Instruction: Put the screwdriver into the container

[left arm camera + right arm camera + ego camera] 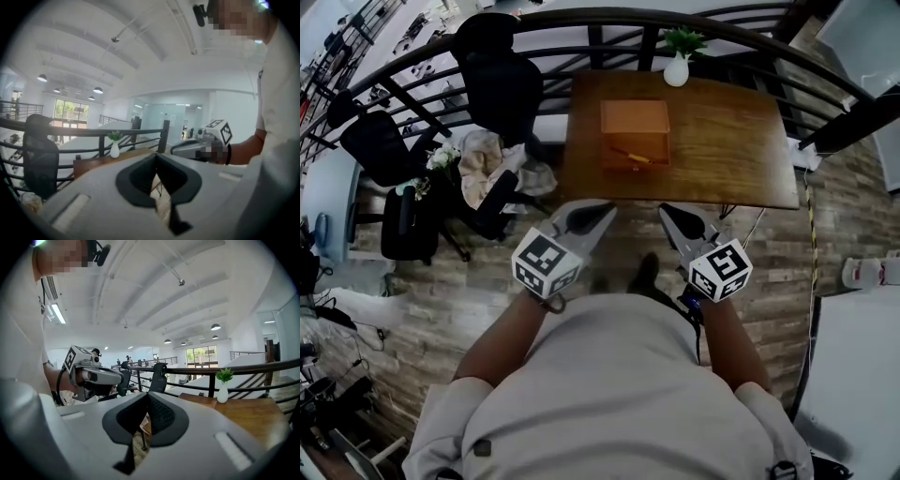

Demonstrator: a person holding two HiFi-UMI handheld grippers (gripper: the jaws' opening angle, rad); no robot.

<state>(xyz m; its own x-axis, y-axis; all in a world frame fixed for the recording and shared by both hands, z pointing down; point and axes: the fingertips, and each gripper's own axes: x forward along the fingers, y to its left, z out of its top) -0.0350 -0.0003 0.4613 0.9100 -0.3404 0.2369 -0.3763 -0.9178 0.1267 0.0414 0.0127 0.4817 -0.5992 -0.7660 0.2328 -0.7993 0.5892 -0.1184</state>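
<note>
Both grippers hang close in front of the person's body, short of the table (727, 141), side by side and apart from each other, their tips angled towards one another. The left gripper (602, 209) has its jaws closed tip to tip with nothing between them; its own view shows the dark pads (136, 176) meeting at a point, with only floor seen through the slot below. The right gripper (668, 212) is the same: jaws closed and empty, pads (161, 416) meeting at the tip.

The container (635, 120), an orange-brown box, stands on the table towards its left half, well ahead of both grippers. The screwdriver (632, 155), a thin yellow-handled thing, lies slantwise across the near part of the container; it is too small to tell whether it rests inside or against the front wall. Neither gripper touches it.

A white vase (676, 71) with a green plant stands at the far edge of the table, beside a dark railing (581, 17). Black chairs (499, 86) stand to the left of the table, one draped with cloth (480, 159)
</note>
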